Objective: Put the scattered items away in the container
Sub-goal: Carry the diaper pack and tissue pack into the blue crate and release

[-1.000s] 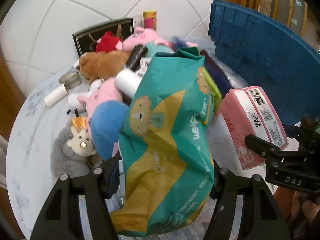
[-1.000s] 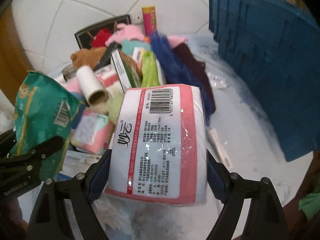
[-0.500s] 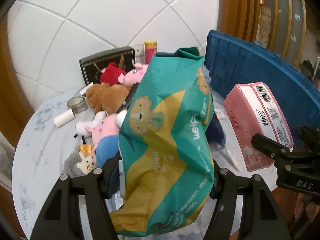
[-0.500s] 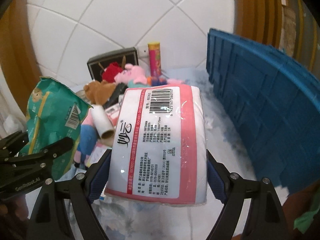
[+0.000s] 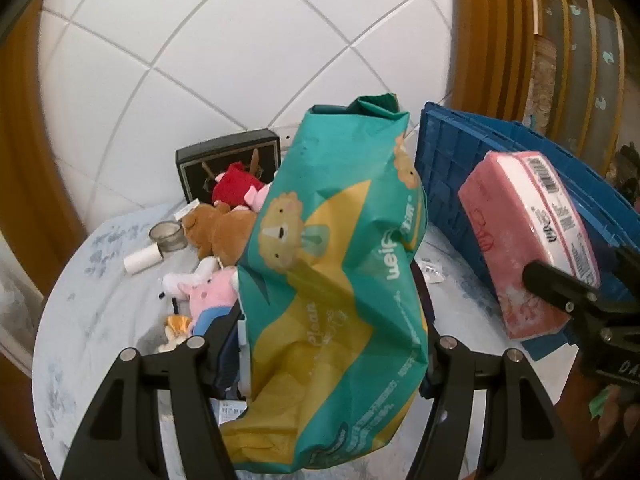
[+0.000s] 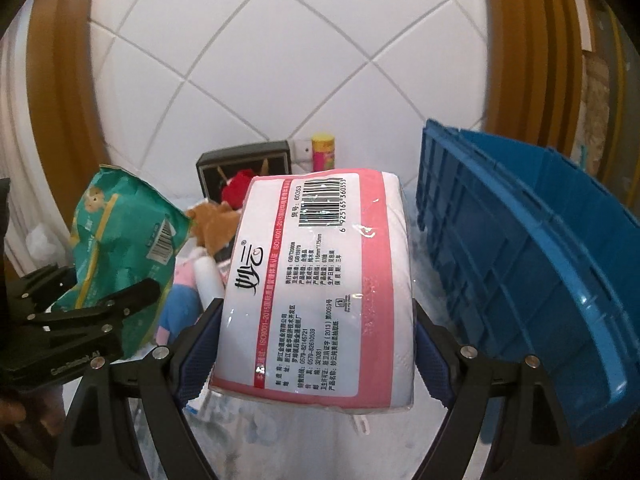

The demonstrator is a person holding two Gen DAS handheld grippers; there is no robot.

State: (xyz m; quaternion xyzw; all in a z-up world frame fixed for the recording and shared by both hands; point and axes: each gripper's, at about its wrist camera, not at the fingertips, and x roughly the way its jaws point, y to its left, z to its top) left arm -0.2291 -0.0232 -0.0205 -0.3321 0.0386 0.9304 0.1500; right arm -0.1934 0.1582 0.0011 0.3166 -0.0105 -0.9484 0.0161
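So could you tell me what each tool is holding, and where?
Left tool: teal wipes pack, by its lower sides. Right tool: pink tissue pack, likewise.

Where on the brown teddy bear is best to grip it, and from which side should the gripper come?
Probably the brown teddy bear is best taken across its soft body from above: it lies flat on the table, with the red plush behind and the pink pig plush in front crowding it.
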